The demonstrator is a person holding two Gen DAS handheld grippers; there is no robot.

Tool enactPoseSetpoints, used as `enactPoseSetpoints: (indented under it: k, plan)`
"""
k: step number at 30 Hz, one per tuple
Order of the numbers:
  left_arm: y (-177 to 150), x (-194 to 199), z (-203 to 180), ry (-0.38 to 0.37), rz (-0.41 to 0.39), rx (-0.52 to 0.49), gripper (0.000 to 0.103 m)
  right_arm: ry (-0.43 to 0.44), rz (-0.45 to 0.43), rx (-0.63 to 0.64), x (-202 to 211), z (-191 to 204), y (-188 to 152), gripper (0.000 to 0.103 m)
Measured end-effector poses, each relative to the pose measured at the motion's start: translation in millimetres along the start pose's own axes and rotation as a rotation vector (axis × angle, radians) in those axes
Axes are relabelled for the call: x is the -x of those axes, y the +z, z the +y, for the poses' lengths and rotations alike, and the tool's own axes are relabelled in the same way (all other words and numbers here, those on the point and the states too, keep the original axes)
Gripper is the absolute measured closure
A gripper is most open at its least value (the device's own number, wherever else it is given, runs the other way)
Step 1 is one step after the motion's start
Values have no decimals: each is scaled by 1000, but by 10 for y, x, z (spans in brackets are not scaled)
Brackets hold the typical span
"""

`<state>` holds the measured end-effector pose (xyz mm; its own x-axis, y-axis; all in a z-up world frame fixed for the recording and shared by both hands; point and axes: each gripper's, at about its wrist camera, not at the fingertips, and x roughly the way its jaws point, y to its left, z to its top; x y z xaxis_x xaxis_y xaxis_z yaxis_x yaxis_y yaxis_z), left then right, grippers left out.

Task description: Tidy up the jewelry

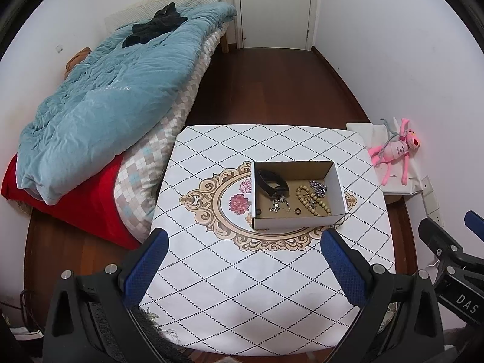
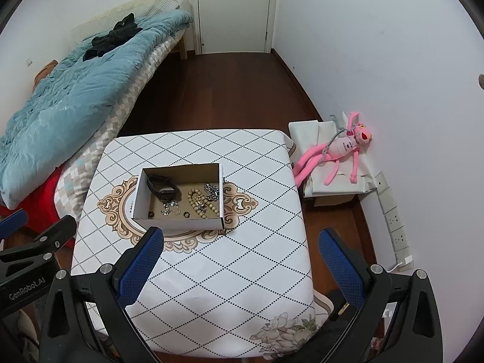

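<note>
A white cardboard box (image 1: 338, 187) (image 2: 137, 195) stands on the patterned tablecloth (image 1: 242, 287) (image 2: 242, 272). Inside lie a black watch (image 1: 272, 184) (image 2: 161, 187), a wooden bead bracelet (image 1: 313, 201) (image 2: 201, 202), a silver chain (image 1: 319, 187) (image 2: 211, 192), small silver pieces (image 1: 279, 204) (image 2: 169, 207) and dark rings (image 1: 297, 211) (image 2: 186, 213). My left gripper (image 1: 245, 239) is open and empty, held above the table just short of the box. My right gripper (image 2: 240, 239) is open and empty, near the box's front right corner.
A bed with a blue quilt (image 1: 106, 96) (image 2: 60, 96) lies left of the table. A pink plush toy (image 1: 396, 151) (image 2: 335, 151) lies on a white package to the right by the wall. A white door (image 1: 275, 6) is at the far end.
</note>
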<state>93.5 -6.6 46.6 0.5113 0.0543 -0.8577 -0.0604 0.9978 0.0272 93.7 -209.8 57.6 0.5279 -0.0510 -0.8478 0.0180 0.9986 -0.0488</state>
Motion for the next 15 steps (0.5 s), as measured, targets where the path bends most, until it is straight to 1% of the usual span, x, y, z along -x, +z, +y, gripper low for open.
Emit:
enactPoseSetpoints:
  k: [8,15]
  plan:
    - [-17,-21,26,6,-2,-3,0,9,2,2,8,2,20,0]
    - [-30,-2,18,-3,-9,-9,0,23,9,0,-16,19,19,0]
